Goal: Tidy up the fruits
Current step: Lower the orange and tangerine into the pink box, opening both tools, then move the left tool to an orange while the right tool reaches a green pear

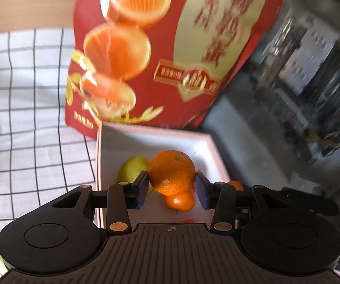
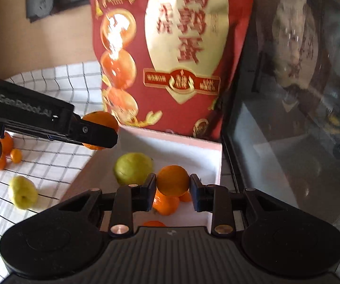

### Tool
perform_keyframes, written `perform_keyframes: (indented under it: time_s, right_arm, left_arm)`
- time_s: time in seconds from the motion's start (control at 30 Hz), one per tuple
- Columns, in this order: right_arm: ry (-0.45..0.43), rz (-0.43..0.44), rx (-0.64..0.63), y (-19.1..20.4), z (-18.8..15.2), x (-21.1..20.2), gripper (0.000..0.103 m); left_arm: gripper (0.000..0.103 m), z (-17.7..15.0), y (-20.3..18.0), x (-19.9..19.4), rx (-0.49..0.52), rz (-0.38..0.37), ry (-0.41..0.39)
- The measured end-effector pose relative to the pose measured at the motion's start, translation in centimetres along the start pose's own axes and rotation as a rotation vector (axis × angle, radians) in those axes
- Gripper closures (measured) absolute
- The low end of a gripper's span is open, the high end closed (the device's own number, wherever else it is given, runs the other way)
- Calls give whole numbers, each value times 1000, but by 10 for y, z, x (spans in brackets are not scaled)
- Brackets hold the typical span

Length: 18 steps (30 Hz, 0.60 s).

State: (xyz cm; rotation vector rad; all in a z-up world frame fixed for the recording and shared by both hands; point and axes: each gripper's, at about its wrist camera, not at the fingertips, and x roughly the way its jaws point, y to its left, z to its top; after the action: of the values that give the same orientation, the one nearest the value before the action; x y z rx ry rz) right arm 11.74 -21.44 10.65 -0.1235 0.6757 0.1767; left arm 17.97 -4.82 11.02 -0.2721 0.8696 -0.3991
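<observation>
My left gripper point(image 1: 172, 187) is shut on an orange point(image 1: 171, 171) and holds it above the white box point(image 1: 103, 156). My right gripper point(image 2: 172, 189) is shut on another orange point(image 2: 172, 180) over the same box point(image 2: 217, 163). Inside the box lie a yellow-green pear point(image 2: 133, 168) and smaller oranges point(image 2: 166, 204). The left gripper point(image 2: 99, 133) with its orange point(image 2: 102, 119) also shows in the right wrist view, over the box's left edge.
The red box lid point(image 2: 170, 54) stands upright behind the box. A dark glass cabinet point(image 2: 288, 118) is to the right. On the checked cloth point(image 2: 51, 161) at left lie another pear point(image 2: 23, 195) and several small oranges point(image 2: 6, 151).
</observation>
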Motion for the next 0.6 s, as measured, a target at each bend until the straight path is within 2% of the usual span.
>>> perform_keyframes:
  time_s: [0.1,0.2,0.27,0.3,0.43,0.6]
  right_arm:
    - [30,8,11,-1,-7,15,73]
    - [49,18,14,2,-15,25,70]
    - [47,24,2,6,-21,25,55]
    - [47,20,-7,9,-23,26,53]
    - [43,-2,-34,19,-25,25,49]
    - [-26,-13,-43,40,-23,9,39]
  left_arm:
    - [56,-10,2,10,21,15,2]
    - [56,-15,3,3,25,-12,-30]
    - [56,-17,3,-5,40,-10,-62]
    - [56,-18,4,-10,45,-2,-85]
    - [56,-31,12,-47,30,25,-178]
    - [56,-67,42,-97,-17,100,-256]
